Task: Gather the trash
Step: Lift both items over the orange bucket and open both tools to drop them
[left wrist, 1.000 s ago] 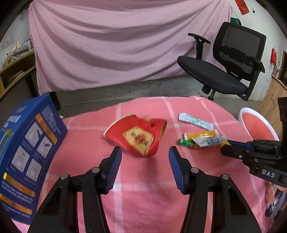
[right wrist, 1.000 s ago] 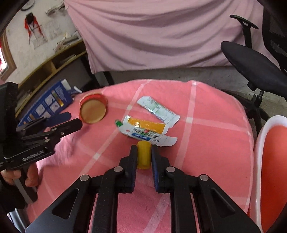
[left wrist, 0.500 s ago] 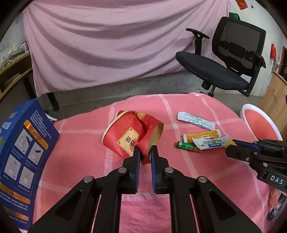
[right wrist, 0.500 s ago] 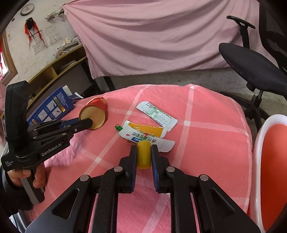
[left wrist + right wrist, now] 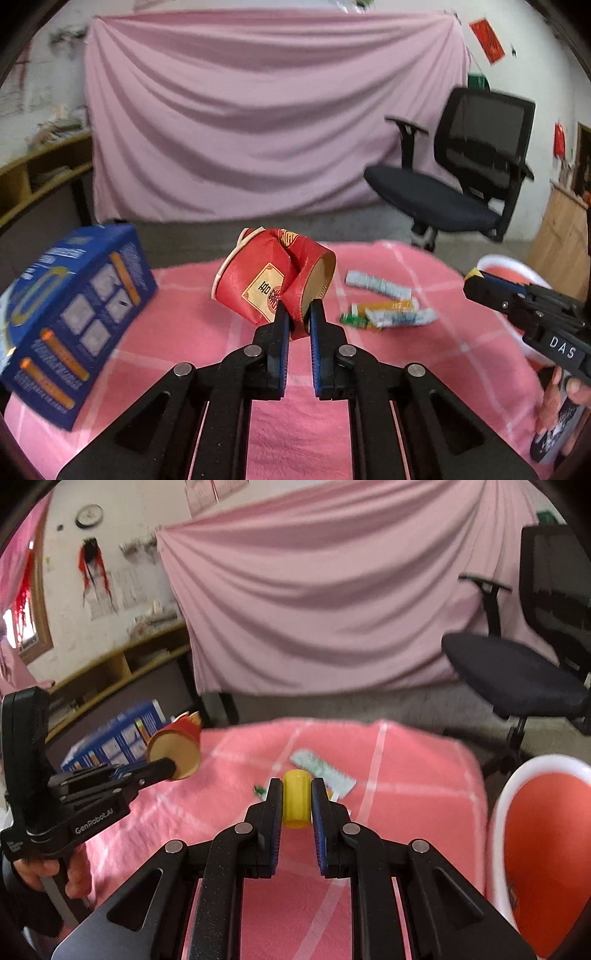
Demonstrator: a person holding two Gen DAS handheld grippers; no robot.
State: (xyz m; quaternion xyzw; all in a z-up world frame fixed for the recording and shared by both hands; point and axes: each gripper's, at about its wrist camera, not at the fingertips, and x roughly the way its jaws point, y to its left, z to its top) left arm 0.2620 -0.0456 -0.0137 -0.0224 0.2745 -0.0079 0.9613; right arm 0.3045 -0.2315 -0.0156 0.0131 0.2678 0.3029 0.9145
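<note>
The left gripper (image 5: 297, 312) pinches the crushed red paper cup (image 5: 273, 280) above the pink tablecloth (image 5: 207, 332); the right gripper (image 5: 296, 794) clamps a small yellow tube (image 5: 295, 801).

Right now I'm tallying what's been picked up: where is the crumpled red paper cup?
The red paper cup is clamped in the left gripper, centre of the left wrist view, above the pink tablecloth, right of the blue box.

Left tool (image 5: 297, 310) clamped the red cup (image 5: 273, 277) and lifted it.
</note>
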